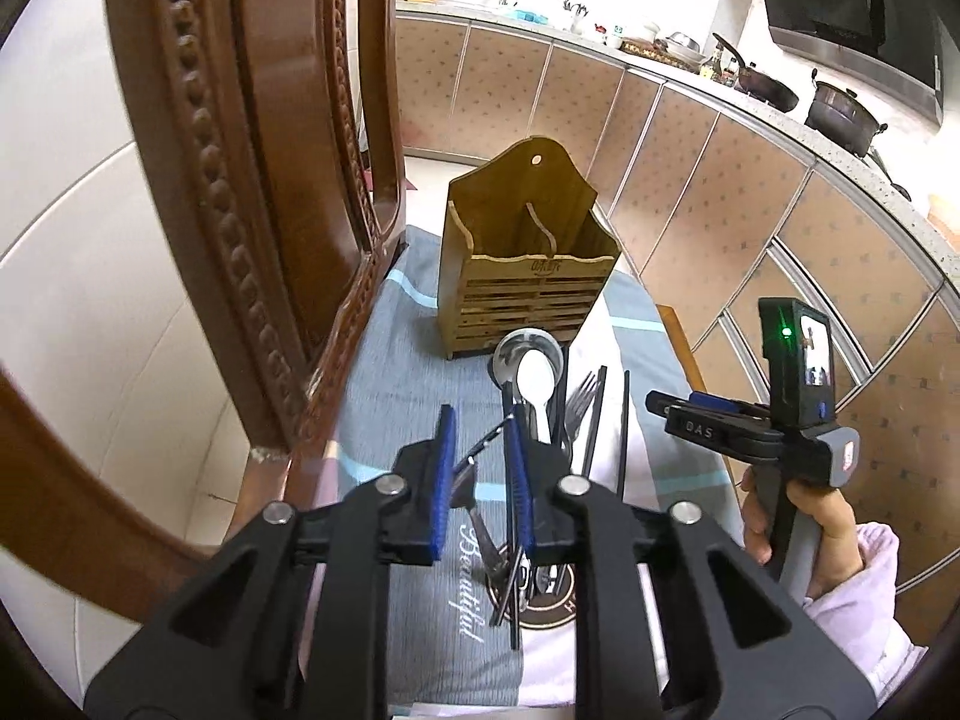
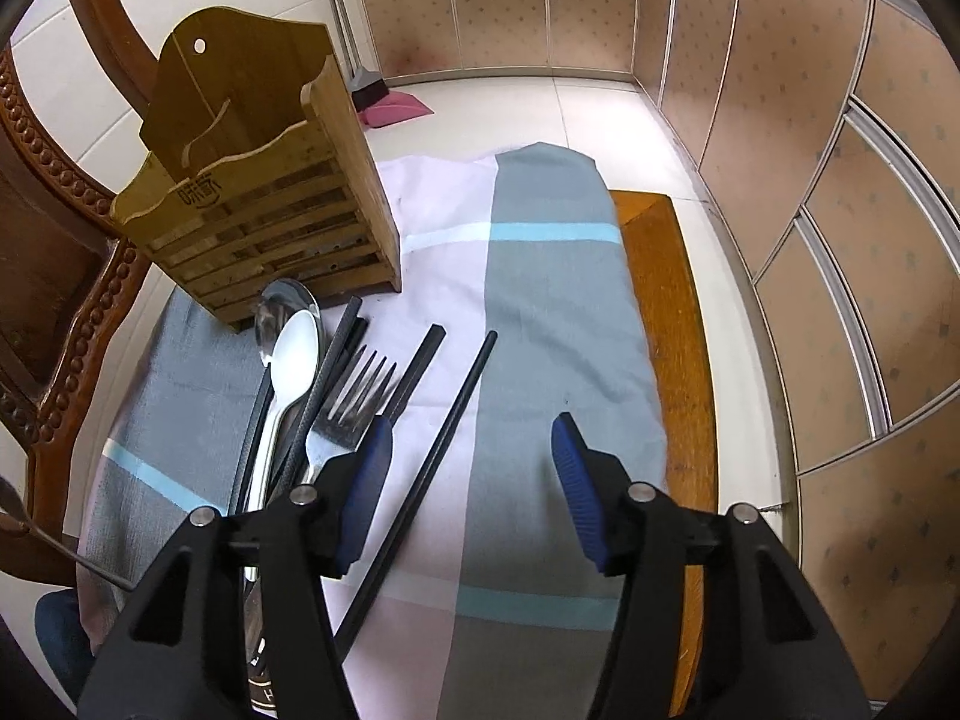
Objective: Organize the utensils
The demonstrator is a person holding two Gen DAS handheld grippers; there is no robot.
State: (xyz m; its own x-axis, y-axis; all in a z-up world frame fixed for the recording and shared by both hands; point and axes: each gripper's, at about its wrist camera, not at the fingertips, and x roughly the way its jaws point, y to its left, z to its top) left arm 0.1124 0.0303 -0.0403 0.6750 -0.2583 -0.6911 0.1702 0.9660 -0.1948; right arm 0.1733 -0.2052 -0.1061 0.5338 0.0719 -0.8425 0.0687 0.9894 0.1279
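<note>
A bamboo utensil holder (image 1: 528,276) (image 2: 264,204) stands upright on the grey and pink cloth (image 2: 540,300), both its compartments showing nothing inside. In front of it lie a metal ladle (image 1: 522,348), a white spoon (image 2: 294,360), a fork (image 2: 351,414) and several black chopsticks. My left gripper (image 1: 480,474) hovers over the pile's handles, jaws narrow, with a thin dark utensil (image 1: 480,450) slanting across from pad to pad. Low over the cloth, my right gripper (image 2: 471,462) is open. One black chopstick (image 2: 456,414) lies on the cloth beneath it, beside its left pad and untouched.
A carved wooden chair back (image 1: 240,180) rises close on the left of the cloth. The wooden table edge (image 2: 666,330) shows to the right, with tiled floor and cabinet doors beyond. A hand (image 1: 822,516) in a pale sleeve holds the right gripper.
</note>
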